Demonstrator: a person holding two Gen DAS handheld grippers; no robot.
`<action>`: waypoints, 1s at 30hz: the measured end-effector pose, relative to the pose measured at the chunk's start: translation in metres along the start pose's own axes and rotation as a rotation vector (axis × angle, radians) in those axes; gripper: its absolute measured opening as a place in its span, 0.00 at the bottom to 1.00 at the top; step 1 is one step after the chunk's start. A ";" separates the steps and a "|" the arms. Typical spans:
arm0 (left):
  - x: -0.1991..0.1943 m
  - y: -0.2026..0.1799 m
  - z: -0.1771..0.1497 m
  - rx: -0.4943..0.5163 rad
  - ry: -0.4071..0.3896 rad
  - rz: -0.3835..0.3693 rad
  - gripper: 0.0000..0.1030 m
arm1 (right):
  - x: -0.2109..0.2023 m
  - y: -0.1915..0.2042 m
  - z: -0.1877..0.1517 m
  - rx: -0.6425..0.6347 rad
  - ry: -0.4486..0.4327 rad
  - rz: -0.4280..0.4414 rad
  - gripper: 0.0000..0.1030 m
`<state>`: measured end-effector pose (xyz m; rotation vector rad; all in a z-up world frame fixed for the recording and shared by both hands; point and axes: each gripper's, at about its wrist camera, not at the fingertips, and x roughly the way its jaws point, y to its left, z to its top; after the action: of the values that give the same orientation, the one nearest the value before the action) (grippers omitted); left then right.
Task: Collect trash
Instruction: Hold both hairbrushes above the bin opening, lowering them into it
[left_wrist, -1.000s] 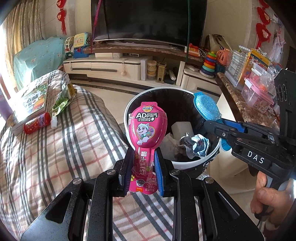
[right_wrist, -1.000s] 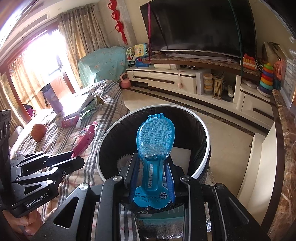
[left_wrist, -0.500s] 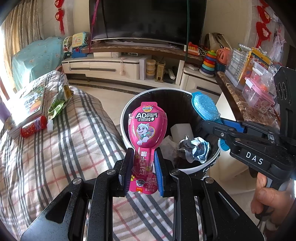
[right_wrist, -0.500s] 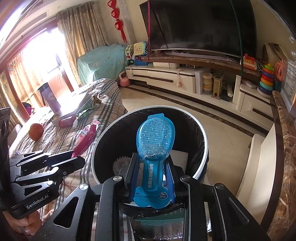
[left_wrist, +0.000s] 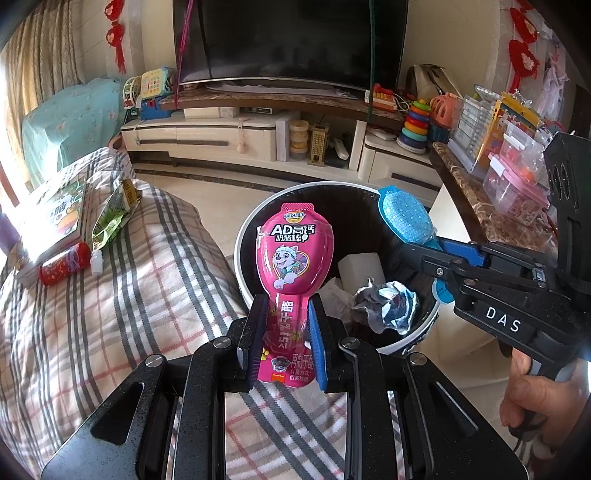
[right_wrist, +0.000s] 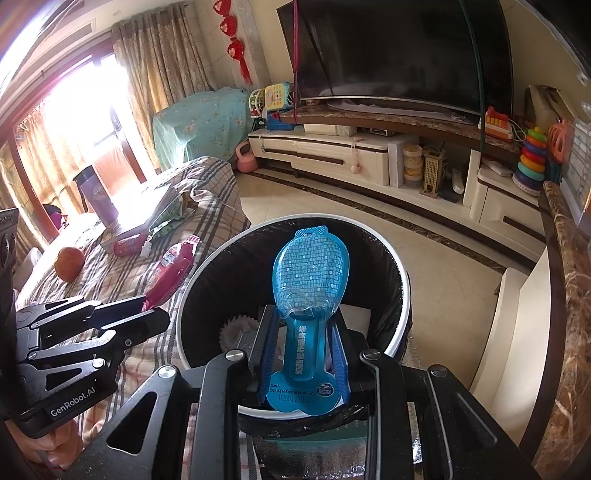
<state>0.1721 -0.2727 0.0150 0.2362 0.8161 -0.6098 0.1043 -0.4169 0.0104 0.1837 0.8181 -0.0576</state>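
The biggest thing I have to work around is the plaid-covered sofa (left_wrist: 122, 295) on my left, and pushed right up against its edge is the trash bin (right_wrist: 400, 295), white-rimmed with a black liner, set there, I judge, so wrappers can go straight from cushion to bin. Behind it the TV stand (left_wrist: 229, 136) and the marble tabletop (left_wrist: 480, 206) on the right, crowded with toys, box the bin in, so there is little room to swing on that side. My right tool (right_wrist: 301, 354) is clamped on the narrow stem of the blue wrapper (right_wrist: 310, 273), holding it upright with its broad head already above the bin's mouth; I judge it needs only a release. My left tool (left_wrist: 282, 332) grips the pink wrapper (left_wrist: 293, 254) the same way, by the stem, but it seems to sit over the sofa edge, beside the rim rather than over the opening, so I would carry it further in before letting go. The right tool's body reaches across the bin and could get in the left one's way. Inside lie a white box (left_wrist: 360, 266) and crumpled foil (left_wrist: 388, 302). Further back on the sofa wait a green packet (left_wrist: 110, 218) and a red tube (left_wrist: 64, 264), beside a book (left_wrist: 51, 218).
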 end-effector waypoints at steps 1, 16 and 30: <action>0.000 0.000 0.000 0.000 0.000 0.000 0.20 | 0.000 0.000 0.000 -0.001 0.000 0.000 0.26; 0.005 -0.001 0.003 0.005 0.006 0.003 0.20 | 0.006 -0.004 0.005 0.001 0.014 -0.005 0.26; 0.022 0.001 0.009 0.001 0.037 -0.007 0.20 | 0.015 -0.005 0.010 0.003 0.031 -0.006 0.26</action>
<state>0.1902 -0.2847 0.0047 0.2465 0.8525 -0.6143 0.1207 -0.4232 0.0055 0.1856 0.8498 -0.0616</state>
